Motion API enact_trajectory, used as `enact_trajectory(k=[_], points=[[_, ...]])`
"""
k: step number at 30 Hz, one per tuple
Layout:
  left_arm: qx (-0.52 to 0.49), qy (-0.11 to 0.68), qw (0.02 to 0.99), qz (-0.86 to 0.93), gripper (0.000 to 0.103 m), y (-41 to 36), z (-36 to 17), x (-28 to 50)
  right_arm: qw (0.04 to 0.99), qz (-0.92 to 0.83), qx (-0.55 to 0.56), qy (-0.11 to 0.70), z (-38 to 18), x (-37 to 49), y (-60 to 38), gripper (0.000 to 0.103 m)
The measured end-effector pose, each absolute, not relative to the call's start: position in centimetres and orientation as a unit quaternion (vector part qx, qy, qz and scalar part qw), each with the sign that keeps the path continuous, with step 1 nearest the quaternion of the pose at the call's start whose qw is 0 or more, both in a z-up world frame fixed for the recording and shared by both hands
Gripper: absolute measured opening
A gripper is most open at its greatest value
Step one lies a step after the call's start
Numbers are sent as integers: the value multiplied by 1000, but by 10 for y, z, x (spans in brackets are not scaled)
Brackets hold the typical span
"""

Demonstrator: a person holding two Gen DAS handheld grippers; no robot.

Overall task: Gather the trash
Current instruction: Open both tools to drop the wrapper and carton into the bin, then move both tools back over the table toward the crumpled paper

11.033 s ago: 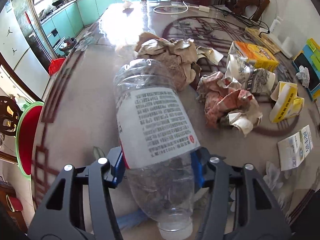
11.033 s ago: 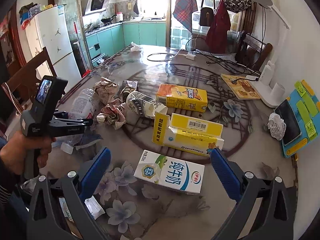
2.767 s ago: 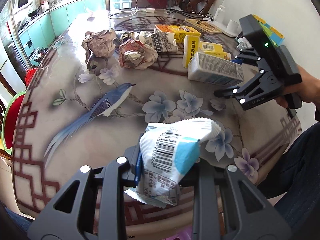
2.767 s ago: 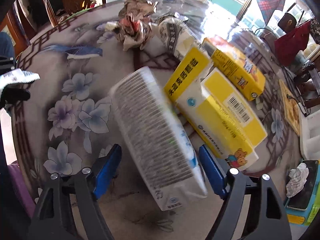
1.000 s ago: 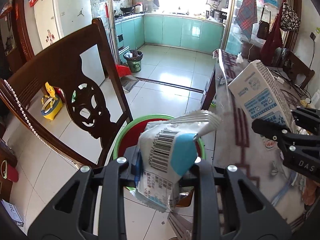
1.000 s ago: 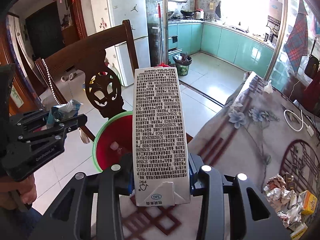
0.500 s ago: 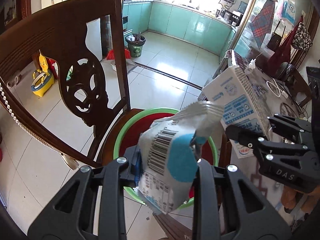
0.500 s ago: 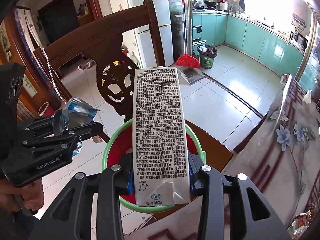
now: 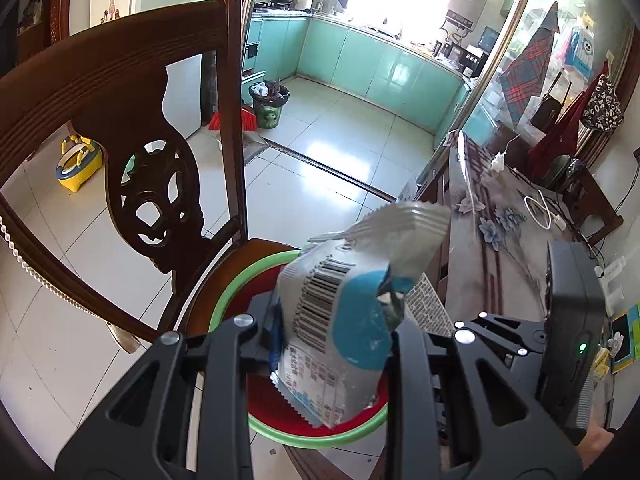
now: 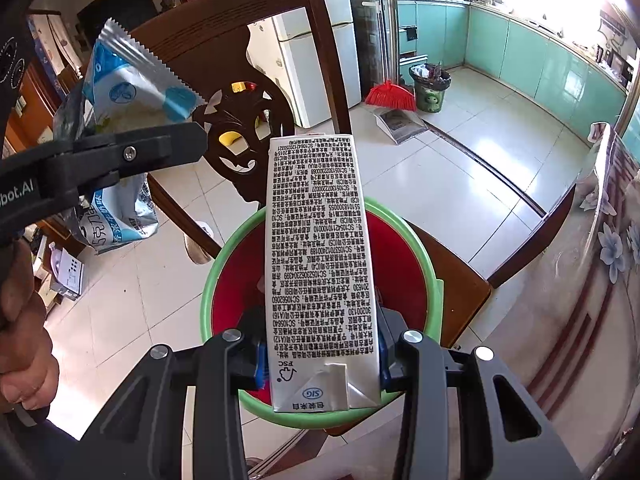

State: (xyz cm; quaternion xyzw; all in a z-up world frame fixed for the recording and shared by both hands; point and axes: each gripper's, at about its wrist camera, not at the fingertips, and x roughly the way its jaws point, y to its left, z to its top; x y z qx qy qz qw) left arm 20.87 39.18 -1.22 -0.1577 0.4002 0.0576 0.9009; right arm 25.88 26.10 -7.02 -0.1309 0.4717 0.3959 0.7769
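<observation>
Since half a second ago we have brought both pieces lower, over the bucket (image 10: 430,280). Our right gripper (image 10: 320,354) clamps the milk carton (image 10: 318,264); our left gripper (image 9: 328,334) pinches the wrapper (image 9: 340,312). Next, we judge, both jaws must open above the bucket on the chair (image 9: 120,92).

1. I see the red bucket (image 10: 404,280) with the green rim open at the top, on the wooden chair (image 10: 452,276).
2. The milk carton (image 10: 320,264) in my right gripper (image 10: 320,364) hangs right over that opening.
3. The chair back (image 9: 120,92) stands tall behind the bucket.
4. The table edge (image 10: 592,264) is close beside it.
5. My left gripper (image 9: 328,340) holds the wrapper (image 9: 344,312) over the rim.
</observation>
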Motion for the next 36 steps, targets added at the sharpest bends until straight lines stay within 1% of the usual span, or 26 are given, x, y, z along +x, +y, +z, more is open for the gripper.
enact_trajectory(k=[2,3,4,5,6,7,8,9,11,12,13,14,16,19,21,22,28,34,36], points=[[-160,398,901,61,26,392,-11,212,774,399,-132,474,-70,261,264,37],[-162,397,901,63,30,392,-10,214,773,400,-132,474,-70,262,265,37],[-165,396,901,66,44,392,-10,216,772,401,-131,476,-71,263,265,39],[-168,392,902,71,52,393,-10,216,771,399,-131,479,-72,264,265,40],[-170,387,903,76,62,394,-8,216,771,398,-129,480,-73,265,264,45],[-173,384,903,81,68,395,-7,216,773,397,-125,478,-72,264,262,61],[-177,381,904,82,70,397,-6,215,777,397,-121,474,-71,264,260,71],[-182,379,904,83,72,398,-6,215,778,397,-118,473,-71,264,258,73],[-193,373,904,84,79,400,-4,214,777,399,-112,474,-72,264,255,73],[-196,370,904,83,84,401,-3,213,778,398,-112,473,-73,263,253,73],[-198,368,905,83,91,401,-2,213,779,397,-111,472,-72,263,251,75],[-201,365,905,84,94,401,-2,212,780,399,-107,470,-71,262,248,79],[-206,357,907,83,98,401,0,211,785,401,-103,461,-68,259,243,86],[-216,346,910,78,98,401,5,209,791,404,-90,451,-62,257,235,87],[-215,342,911,81,98,399,9,209,796,403,-83,445,-57,254,229,94],[-215,340,912,80,98,398,10,208,797,403,-82,442,-54,253,227,95],[-207,334,917,74,98,384,20,197,812,383,-86,432,-36,236,201,96],[-178,325,927,55,98,345,39,171,833,350,-86,419,-9,208,152,96],[-155,324,932,46,98,325,47,163,840,339,-82,416,-1,198,131,96]])
